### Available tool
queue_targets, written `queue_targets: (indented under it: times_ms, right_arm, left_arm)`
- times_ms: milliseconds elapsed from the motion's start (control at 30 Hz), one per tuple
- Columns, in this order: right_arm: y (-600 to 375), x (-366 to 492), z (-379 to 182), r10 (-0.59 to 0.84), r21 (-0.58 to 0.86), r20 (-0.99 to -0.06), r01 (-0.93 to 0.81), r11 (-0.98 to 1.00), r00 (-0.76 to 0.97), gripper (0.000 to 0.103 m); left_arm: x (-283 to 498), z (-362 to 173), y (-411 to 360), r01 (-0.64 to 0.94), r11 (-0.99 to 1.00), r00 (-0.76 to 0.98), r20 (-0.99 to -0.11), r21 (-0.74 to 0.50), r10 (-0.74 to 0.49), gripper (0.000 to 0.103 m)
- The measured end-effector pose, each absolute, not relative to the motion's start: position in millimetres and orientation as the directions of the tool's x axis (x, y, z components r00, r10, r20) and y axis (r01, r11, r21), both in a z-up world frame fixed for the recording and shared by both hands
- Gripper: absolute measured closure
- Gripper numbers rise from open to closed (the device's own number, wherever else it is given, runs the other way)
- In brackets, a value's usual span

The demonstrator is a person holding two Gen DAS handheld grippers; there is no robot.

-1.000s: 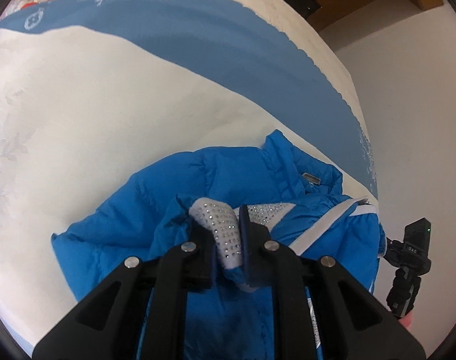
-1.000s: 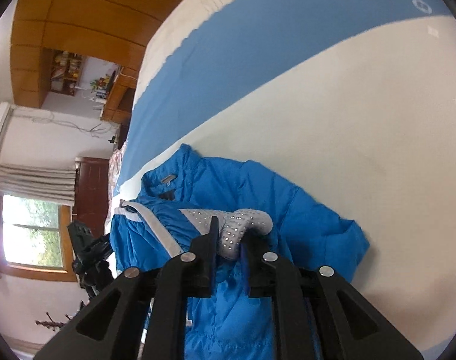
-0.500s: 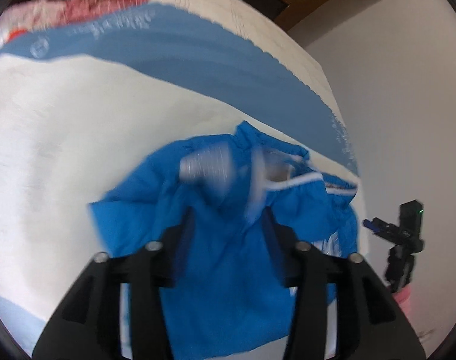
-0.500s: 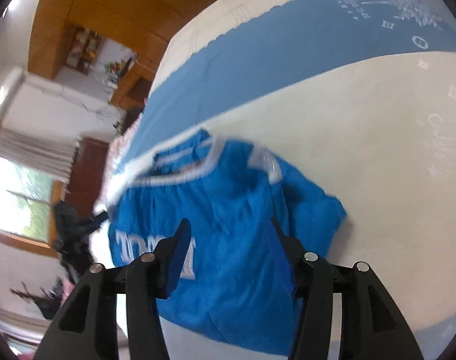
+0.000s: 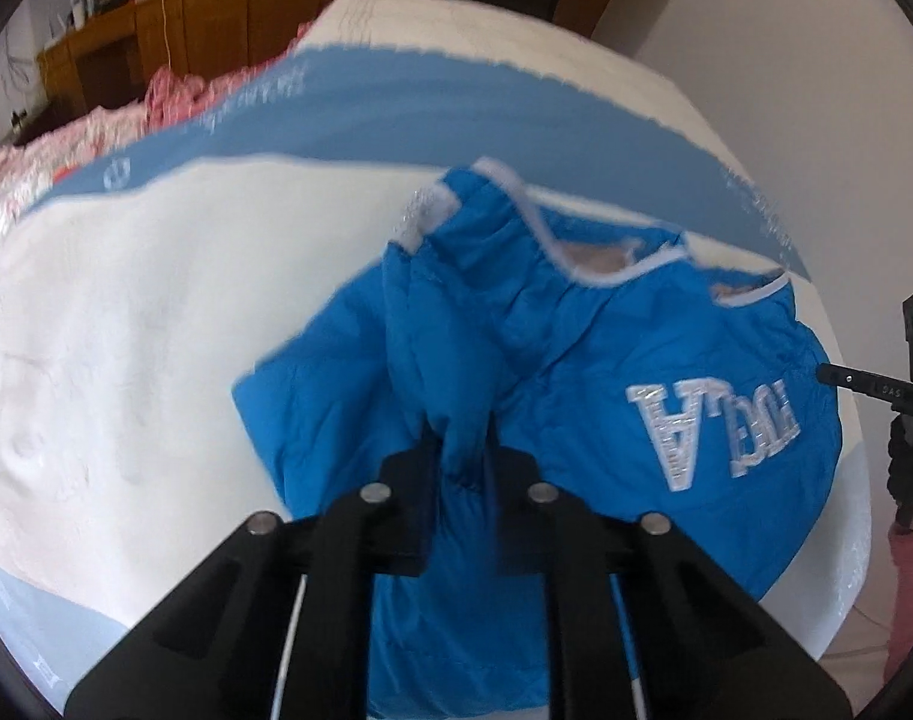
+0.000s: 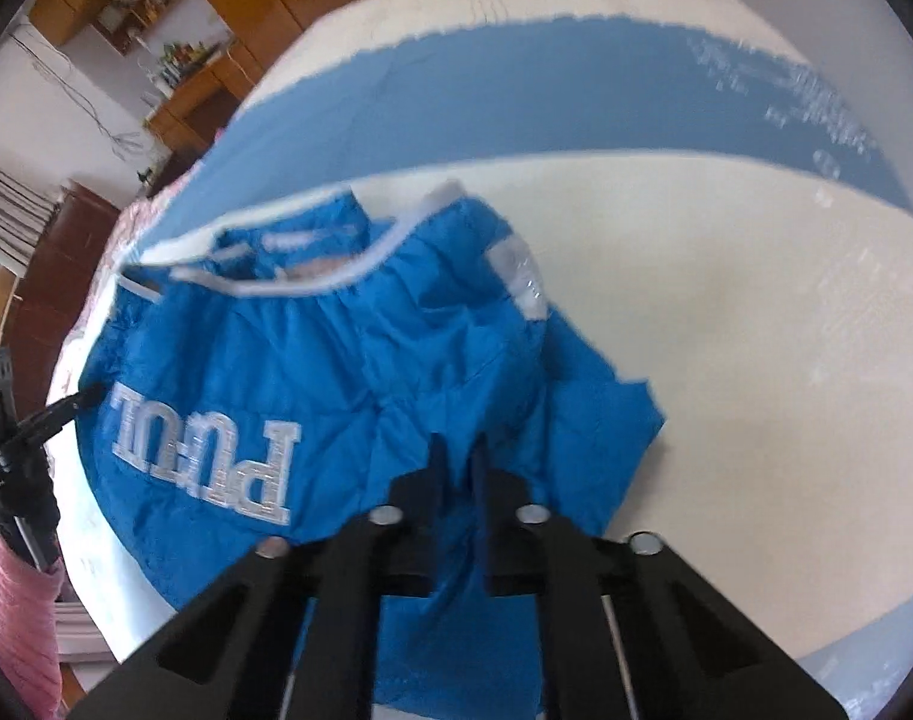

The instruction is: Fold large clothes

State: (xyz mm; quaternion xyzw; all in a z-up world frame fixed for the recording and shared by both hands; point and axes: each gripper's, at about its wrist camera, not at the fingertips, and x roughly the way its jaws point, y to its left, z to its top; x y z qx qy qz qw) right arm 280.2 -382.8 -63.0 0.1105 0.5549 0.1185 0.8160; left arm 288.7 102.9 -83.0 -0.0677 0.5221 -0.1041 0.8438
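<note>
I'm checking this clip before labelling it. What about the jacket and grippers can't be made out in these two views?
- Blue jacket, left wrist view: its near hem is hidden behind the left gripper.
- Right wrist view: the right gripper body covers the jacket's near part.
- White lettering: upside down, split between the views, never whole.
- Silver cuff: motion-blurred.

I see my right gripper (image 6: 459, 456) pinched on a fold of the blue jacket (image 6: 348, 372), which lies on the white and blue bedspread (image 6: 756, 330). Silver lettering (image 6: 204, 450) reads upside down. A black tripod (image 6: 12, 438) stands off the jacket's left edge.
</note>
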Motion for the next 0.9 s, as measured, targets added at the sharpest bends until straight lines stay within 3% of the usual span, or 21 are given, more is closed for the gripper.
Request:
queue_targets:
  times_ms: [167, 300, 467, 633, 900]
  right_arm:
    - [-403, 291, -38, 0.316, 0.346, -0.844, -0.01, 0.938, 0.433, 0.101]
    - [-408, 313, -64, 0.266, 0.319, -0.878, 0.073, 0.945, 0.397, 0.101]
    - [-408, 322, -119, 0.284, 0.335, -0.906, 0.121, 0.934, 0.315, 0.101]
    - [-398, 320, -123, 0.242, 0.289, -0.92, 0.114, 0.951, 0.309, 0.101]
    - [-414, 286, -84, 0.27, 0.342, -0.883, 0.133, 0.93, 0.384, 0.094]
  left_arm:
    - [300, -50, 104, 0.063, 0.973, 0.561, -0.798, -0.222, -0.219, 0.094]
    - [329, -77, 102, -0.007, 0.987, 0.515, -0.847, -0.16, -0.133, 0.094]
    - [348, -135, 110, -0.059, 0.981, 0.382, -0.912, -0.186, -0.15, 0.09]
    - [348, -139, 103, -0.026, 0.992, 0.366, -0.925, -0.12, -0.102, 0.088]
    - [330, -102, 139, -0.137, 0.963, 0.395, -0.904, -0.234, -0.164, 0.074]
